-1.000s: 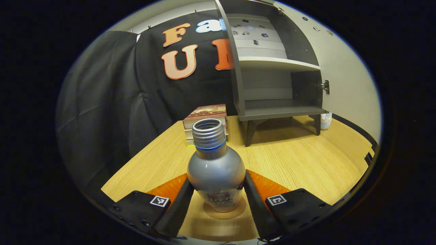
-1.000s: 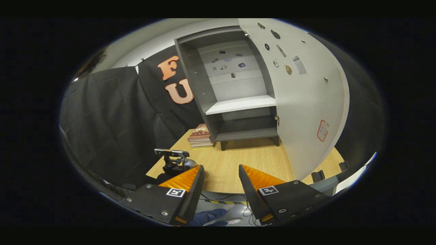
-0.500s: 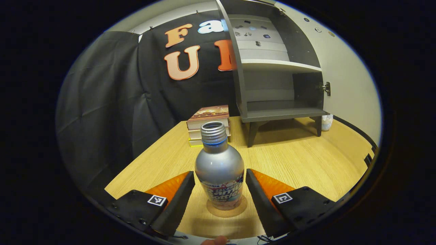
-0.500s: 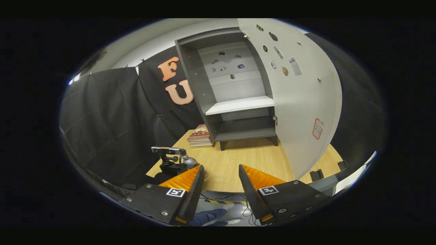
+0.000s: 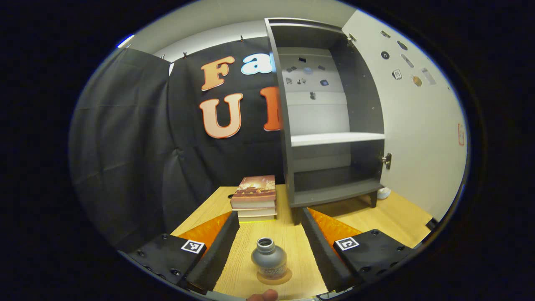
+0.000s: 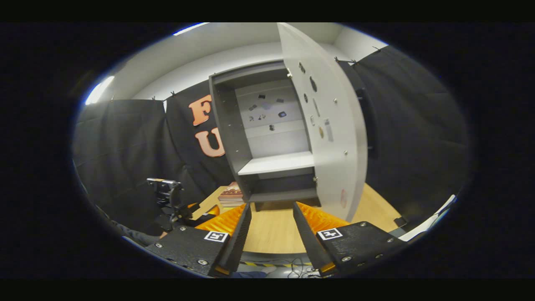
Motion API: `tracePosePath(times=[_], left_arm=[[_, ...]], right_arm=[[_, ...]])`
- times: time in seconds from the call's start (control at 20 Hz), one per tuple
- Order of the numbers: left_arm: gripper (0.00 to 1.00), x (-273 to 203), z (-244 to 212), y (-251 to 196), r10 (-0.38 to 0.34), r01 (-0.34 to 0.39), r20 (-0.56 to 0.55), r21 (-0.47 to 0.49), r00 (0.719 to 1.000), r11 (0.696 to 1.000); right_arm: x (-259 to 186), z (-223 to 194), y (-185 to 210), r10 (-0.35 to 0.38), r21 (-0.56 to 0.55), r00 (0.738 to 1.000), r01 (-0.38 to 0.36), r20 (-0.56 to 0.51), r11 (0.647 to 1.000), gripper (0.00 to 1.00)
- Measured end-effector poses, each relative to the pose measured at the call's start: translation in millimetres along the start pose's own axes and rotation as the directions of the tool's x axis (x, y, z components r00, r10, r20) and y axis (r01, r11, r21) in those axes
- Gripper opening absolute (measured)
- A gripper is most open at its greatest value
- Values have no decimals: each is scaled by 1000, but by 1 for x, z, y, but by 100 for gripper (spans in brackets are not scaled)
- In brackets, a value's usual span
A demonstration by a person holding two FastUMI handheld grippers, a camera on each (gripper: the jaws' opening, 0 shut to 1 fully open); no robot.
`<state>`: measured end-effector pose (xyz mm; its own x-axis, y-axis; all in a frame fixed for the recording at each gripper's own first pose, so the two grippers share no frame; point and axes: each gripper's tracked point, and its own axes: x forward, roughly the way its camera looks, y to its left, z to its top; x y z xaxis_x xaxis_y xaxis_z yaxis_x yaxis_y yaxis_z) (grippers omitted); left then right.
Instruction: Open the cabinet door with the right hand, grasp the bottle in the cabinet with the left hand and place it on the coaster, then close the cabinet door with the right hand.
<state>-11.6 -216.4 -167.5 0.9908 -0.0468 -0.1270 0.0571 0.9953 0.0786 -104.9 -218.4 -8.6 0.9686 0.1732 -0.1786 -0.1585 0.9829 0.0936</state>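
A silver bottle [image 5: 269, 262] with no cap stands upright on a round brown coaster [image 5: 274, 279] near the table's front edge. My left gripper [image 5: 269, 217] is open, pulled back and raised above the bottle, with its fingers [image 5: 217, 242] wide apart on either side. The grey cabinet [image 5: 330, 125] stands open at the back of the table, its shelves bare; its white door [image 6: 330, 138] is swung out toward me in the right gripper view. My right gripper [image 6: 271, 209] is open in front of the cabinet [image 6: 267, 138], holding nothing. The left gripper [image 6: 167, 200] shows at the left there.
A stack of books [image 5: 256, 198] lies on the wooden table [image 5: 393, 217] left of the cabinet's legs. A small white object [image 5: 383, 192] sits on the table by the door's hinge side. Black cloth hangs behind and to the left. A fingertip [image 5: 262, 296] shows at the bottom.
My left gripper let go of the bottle, then drew back and up from it. The right gripper's view has tilted up, and the cabinet door now looks more edge-on.
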Motion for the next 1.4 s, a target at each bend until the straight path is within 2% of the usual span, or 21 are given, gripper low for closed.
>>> tracePosePath(times=[0.1, 0.15, 0.25, 0.3, 0.45, 0.6, 0.7, 0.85, 0.9, 0.95, 1.15, 1.4], left_arm=[[94, -4, 27, -9, -26, 26, 16, -20, 1000, 999], [98, -8, 38, -14, -44, 45, 26, -32, 999, 998], [98, -12, 55, -22, -72, 74, 40, -51, 997, 996], [100, -15, 59, -21, -73, 75, 40, -50, 996, 996], [95, -19, 61, -18, -55, 56, 27, -33, 998, 998], [98, -25, 54, -10, -29, 29, 3, -13, 1000, 999], [98, -31, 54, -2, -15, 15, -2, -1, 1000, 1000], [97, -36, 59, 10, 10, -10, 14, 27, 1000, 1000], [98, -35, 58, 11, 4, -5, 18, 28, 1000, 1000], [98, -33, 57, 11, 4, -5, 16, 28, 1000, 1000], [98, -24, 59, 11, -8, 8, 12, 28, 1000, 1000], [98, -15, 63, 18, -21, 21, 20, 25, 1000, 999]], right_arm=[[-7, 25, -28, -49, -17, 997, 50, 54, 999, 63], [-11, 36, -43, -73, -26, 994, 75, 79, 997, 63], [-16, 49, -77, -132, -34, 986, 136, 99, 990, 64], [-20, 55, -92, -154, -34, 982, 159, 113, 987, 64], [-20, 69, -128, -189, -17, 971, 194, 149, 981, 64], [-6, 65, -151, -194, -14, 971, 198, 138, 980, 64], [3, 63, -149, -168, 7, 977, 169, 133, 986, 66], [11, 61, -149, -169, 1, 974, 171, 148, 985, 67], [11, 62, -147, -170, 1, 973, 172, 158, 985, 76], [11, 61, -145, -172, 4, 971, 174, 164, 985, 67], [14, 57, -121, -146, -10, 976, 149, 161, 989, 68], [34, 49, -65, -27, -34, 991, 32, 132, 999, 67]])
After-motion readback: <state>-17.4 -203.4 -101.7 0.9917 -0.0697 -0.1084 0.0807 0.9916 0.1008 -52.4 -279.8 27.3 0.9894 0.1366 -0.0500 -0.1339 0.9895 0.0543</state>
